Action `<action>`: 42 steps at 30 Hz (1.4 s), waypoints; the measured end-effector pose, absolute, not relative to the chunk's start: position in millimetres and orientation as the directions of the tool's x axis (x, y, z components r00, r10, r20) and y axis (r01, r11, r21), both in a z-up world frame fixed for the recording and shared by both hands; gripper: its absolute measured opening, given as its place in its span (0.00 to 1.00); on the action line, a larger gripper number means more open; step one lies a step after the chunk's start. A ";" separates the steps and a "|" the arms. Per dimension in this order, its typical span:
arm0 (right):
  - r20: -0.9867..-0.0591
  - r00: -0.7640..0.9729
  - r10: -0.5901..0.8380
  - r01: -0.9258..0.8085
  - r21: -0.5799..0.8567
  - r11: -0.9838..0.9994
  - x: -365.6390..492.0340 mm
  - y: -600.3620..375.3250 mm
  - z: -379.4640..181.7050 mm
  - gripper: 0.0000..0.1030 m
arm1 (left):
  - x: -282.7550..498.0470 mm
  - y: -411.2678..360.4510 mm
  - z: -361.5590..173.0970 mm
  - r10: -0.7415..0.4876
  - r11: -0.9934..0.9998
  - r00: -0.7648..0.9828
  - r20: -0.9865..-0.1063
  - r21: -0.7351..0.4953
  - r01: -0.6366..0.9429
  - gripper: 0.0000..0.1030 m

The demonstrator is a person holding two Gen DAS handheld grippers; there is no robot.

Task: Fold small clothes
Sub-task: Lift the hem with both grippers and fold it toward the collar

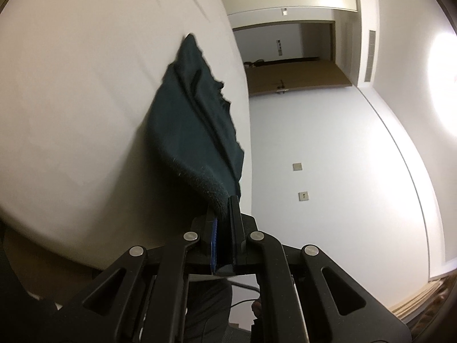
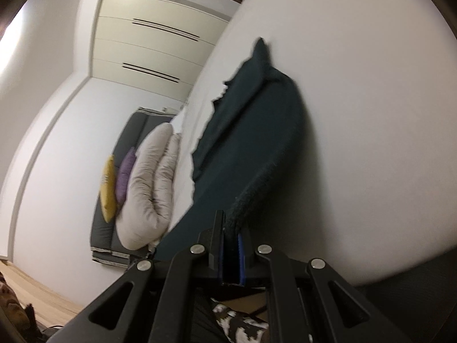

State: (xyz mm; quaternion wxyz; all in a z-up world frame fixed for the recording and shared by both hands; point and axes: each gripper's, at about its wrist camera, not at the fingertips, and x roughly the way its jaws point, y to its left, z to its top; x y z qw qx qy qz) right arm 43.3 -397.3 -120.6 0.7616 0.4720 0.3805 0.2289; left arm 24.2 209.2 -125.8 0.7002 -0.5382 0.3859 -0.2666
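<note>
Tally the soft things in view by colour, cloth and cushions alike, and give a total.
Dark teal: 1, the cloth held by the left gripper and right gripper.
Yellow: 1, a cushion.
Purple: 1, a cushion.
Beige: 1, a pillow.
Total: 4

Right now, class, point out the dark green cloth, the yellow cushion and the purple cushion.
dark green cloth [image 1: 194, 131]: left wrist view, middle of the fabric.
yellow cushion [image 2: 108, 188]: right wrist view, cushion face.
purple cushion [image 2: 125, 175]: right wrist view, cushion face.
</note>
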 end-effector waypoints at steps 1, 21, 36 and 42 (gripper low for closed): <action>-0.351 0.609 0.711 0.001 0.897 0.441 51.6 -396.5 -115.7 0.08 | 30.5 210.9 -120.7 -0.785 0.286 0.565 -0.255 -0.958 -0.036 0.05; -0.372 0.686 0.625 0.134 0.909 0.394 322.0 -400.8 -90.6 0.08 | 320.6 185.8 -46.7 -0.700 0.483 0.604 -0.381 -0.876 0.006 0.05; -0.462 0.756 0.464 0.329 0.881 0.340 391.9 -443.5 -167.5 0.69 | 423.7 216.9 -127.0 -0.562 0.496 0.632 -0.533 -0.829 -0.258 0.96; -0.480 0.789 0.383 0.315 0.852 0.418 360.6 -454.8 -133.9 0.80 | 394.4 240.1 -95.0 -0.527 0.536 0.666 -0.527 -0.815 -0.220 0.96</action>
